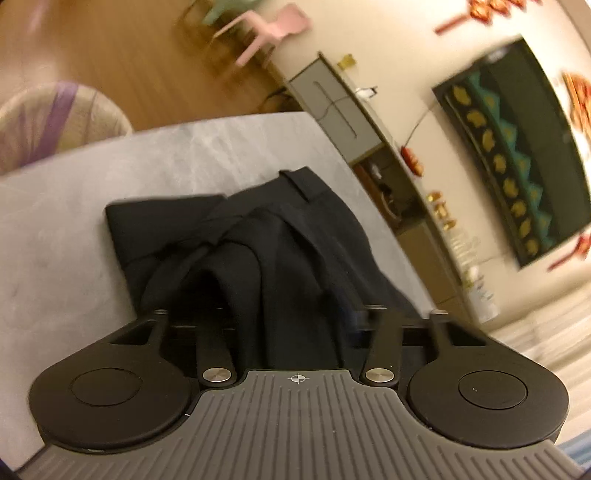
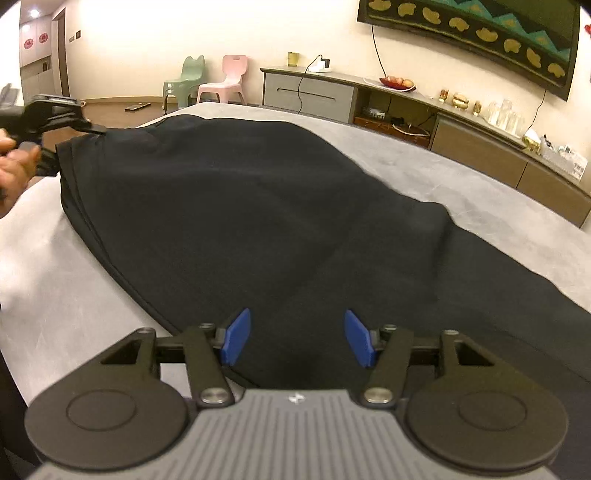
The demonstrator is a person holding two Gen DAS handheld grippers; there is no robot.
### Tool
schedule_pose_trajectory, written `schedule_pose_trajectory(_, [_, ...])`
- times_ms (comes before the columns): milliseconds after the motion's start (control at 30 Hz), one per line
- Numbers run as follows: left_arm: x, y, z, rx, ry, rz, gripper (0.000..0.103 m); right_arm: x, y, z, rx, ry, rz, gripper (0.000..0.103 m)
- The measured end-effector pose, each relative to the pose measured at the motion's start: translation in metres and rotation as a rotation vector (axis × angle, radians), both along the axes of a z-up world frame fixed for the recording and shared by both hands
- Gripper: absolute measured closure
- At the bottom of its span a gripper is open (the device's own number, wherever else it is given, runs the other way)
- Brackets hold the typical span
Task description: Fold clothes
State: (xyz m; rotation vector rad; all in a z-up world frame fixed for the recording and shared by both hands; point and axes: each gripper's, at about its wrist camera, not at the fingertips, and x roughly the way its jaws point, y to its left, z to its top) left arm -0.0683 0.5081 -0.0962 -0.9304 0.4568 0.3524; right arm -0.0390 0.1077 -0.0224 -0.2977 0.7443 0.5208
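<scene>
A pair of black trousers [image 1: 295,229] lies on the grey table [image 1: 66,229], with a belt loop and waistband at the far end. In the left wrist view, bunched cloth rises between the fingers of my left gripper [image 1: 295,321], which is shut on it; the pads are hidden by the fabric. In the right wrist view the black trousers [image 2: 258,206] spread wide across the grey table [image 2: 480,177]. My right gripper [image 2: 297,338] hovers open over the near edge, and its blue pads [image 2: 236,338] stand apart and hold nothing. The left gripper [image 2: 94,129] pinches the far left corner.
A person's hand [image 2: 14,166] holds the left gripper. Beyond the table stand a low grey cabinet [image 2: 310,92] with glasses and a fruit bowl, a wall screen [image 2: 480,26], a pink chair [image 2: 229,81] and a green chair [image 2: 184,81]. A woven seat [image 1: 55,118] stands at the table's far left.
</scene>
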Motion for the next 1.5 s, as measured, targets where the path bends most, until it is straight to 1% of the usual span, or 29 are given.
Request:
schedule_pose_trajectory(67, [-0.013, -0.021, 0.026, 0.241, -0.042, 0.006, 0.103, -0.001, -0.01, -0.002, -0.007, -0.004, -0.021, 0.041])
schedule_pose_trajectory(133, [-0.034, -0.034, 0.037, 0.313, -0.095, -0.004, 0.103, 0.001, -0.022, -0.006, -0.008, 0.002, -0.054, 0.041])
schedule_pose_trajectory(200, [-0.041, -0.023, 0.016, 0.225, -0.005, 0.027, 0.103, 0.003, -0.036, -0.01, 0.006, 0.021, -0.085, 0.041])
schedule_pose_trajectory(267, [-0.041, -0.005, -0.005, 0.098, 0.039, 0.053, 0.103, 0.002, -0.044, -0.015, 0.02, 0.046, -0.106, 0.041])
schedule_pose_trajectory(300, [-0.044, -0.001, -0.007, 0.07, 0.027, 0.062, 0.09, 0.003, -0.046, -0.018, 0.024, 0.055, -0.109, 0.041])
schedule_pose_trajectory(400, [-0.053, 0.011, -0.012, -0.051, -0.025, 0.114, 0.071, 0.002, -0.051, -0.024, 0.034, 0.071, -0.107, 0.04])
schedule_pose_trajectory(467, [-0.051, 0.024, -0.022, -0.147, -0.039, 0.137, 0.071, 0.001, -0.055, -0.025, 0.041, 0.072, -0.099, 0.04])
schedule_pose_trajectory(500, [-0.047, 0.028, -0.024, -0.16, -0.039, 0.134, 0.071, 0.001, -0.056, -0.025, 0.043, 0.073, -0.097, 0.04])
schedule_pose_trajectory(533, [-0.042, 0.028, -0.021, -0.13, -0.041, 0.126, 0.073, 0.002, -0.057, -0.025, 0.046, 0.073, -0.096, 0.04])
schedule_pose_trajectory(600, [-0.033, 0.027, -0.013, -0.04, -0.046, 0.108, 0.103, -0.002, -0.058, -0.024, 0.049, 0.071, -0.094, 0.038])
schedule_pose_trajectory(667, [-0.037, 0.005, 0.016, 0.254, -0.098, 0.072, 0.103, -0.003, -0.059, -0.024, 0.051, 0.071, -0.092, 0.037])
schedule_pose_trajectory(700, [-0.041, -0.003, 0.026, 0.366, -0.128, 0.054, 0.103, -0.004, -0.06, -0.024, 0.052, 0.072, -0.091, 0.036])
schedule_pose_trajectory(733, [-0.043, 0.003, 0.02, 0.34, -0.112, 0.06, 0.103, -0.005, -0.06, -0.024, 0.052, 0.073, -0.089, 0.035])
schedule_pose_trajectory(800, [-0.04, 0.033, -0.014, 0.163, 0.006, 0.111, 0.103, -0.004, -0.061, -0.025, 0.056, 0.073, -0.084, 0.034])
schedule_pose_trajectory(833, [-0.041, 0.043, -0.026, 0.095, 0.024, 0.121, 0.099, -0.004, -0.061, -0.025, 0.056, 0.072, -0.079, 0.034])
schedule_pose_trajectory(867, [-0.044, 0.049, -0.031, 0.054, 0.019, 0.132, 0.084, -0.004, -0.061, -0.025, 0.057, 0.069, -0.075, 0.033])
schedule_pose_trajectory(933, [-0.052, 0.054, -0.031, 0.015, -0.003, 0.165, 0.072, -0.005, -0.061, -0.026, 0.06, 0.065, -0.068, 0.032])
schedule_pose_trajectory(1033, [-0.059, 0.064, -0.038, -0.082, -0.031, 0.209, 0.07, -0.004, -0.065, -0.026, 0.062, 0.065, -0.074, 0.029])
schedule_pose_trajectory(1100, [-0.056, 0.064, -0.04, -0.075, -0.02, 0.212, 0.071, -0.003, -0.068, -0.025, 0.062, 0.065, -0.078, 0.03])
schedule_pose_trajectory(1133, [-0.054, 0.06, -0.035, -0.034, -0.018, 0.205, 0.078, -0.002, -0.07, -0.025, 0.063, 0.065, -0.081, 0.031])
schedule_pose_trajectory(1167, [-0.052, 0.054, -0.027, 0.023, -0.029, 0.187, 0.096, -0.001, -0.074, -0.024, 0.071, 0.066, -0.095, 0.034])
schedule_pose_trajectory(1200, [-0.051, 0.044, -0.011, 0.126, -0.069, 0.144, 0.103, 0.001, -0.08, -0.023, 0.083, 0.066, -0.115, 0.039])
schedule_pose_trajectory(1233, [-0.05, 0.034, 0.003, 0.221, -0.096, 0.105, 0.103, 0.003, -0.086, -0.022, 0.095, 0.067, -0.135, 0.04])
schedule_pose_trajectory(1267, [-0.047, 0.032, 0.006, 0.269, -0.073, 0.089, 0.103, 0.005, -0.094, -0.022, 0.103, 0.067, -0.158, 0.042])
schedule_pose_trajectory(1300, [-0.043, 0.037, -0.002, 0.247, -0.009, 0.103, 0.103, 0.007, -0.101, -0.021, 0.112, 0.07, -0.181, 0.043])
schedule_pose_trajectory(1333, [-0.04, 0.044, -0.01, 0.218, 0.049, 0.121, 0.102, 0.009, -0.109, -0.019, 0.129, 0.072, -0.204, 0.044])
schedule_pose_trajectory(1367, [-0.039, 0.052, -0.02, 0.17, 0.095, 0.146, 0.094, 0.012, -0.118, -0.017, 0.148, 0.072, -0.226, 0.046])
schedule_pose_trajectory(1433, [-0.045, 0.062, -0.027, 0.115, 0.11, 0.206, 0.086, 0.016, -0.133, -0.013, 0.179, 0.067, -0.269, 0.046])
schedule_pose_trajectory(1500, [-0.055, 0.069, -0.024, 0.086, 0.086, 0.275, 0.061, 0.021, -0.146, -0.011, 0.176, 0.046, -0.309, 0.046])
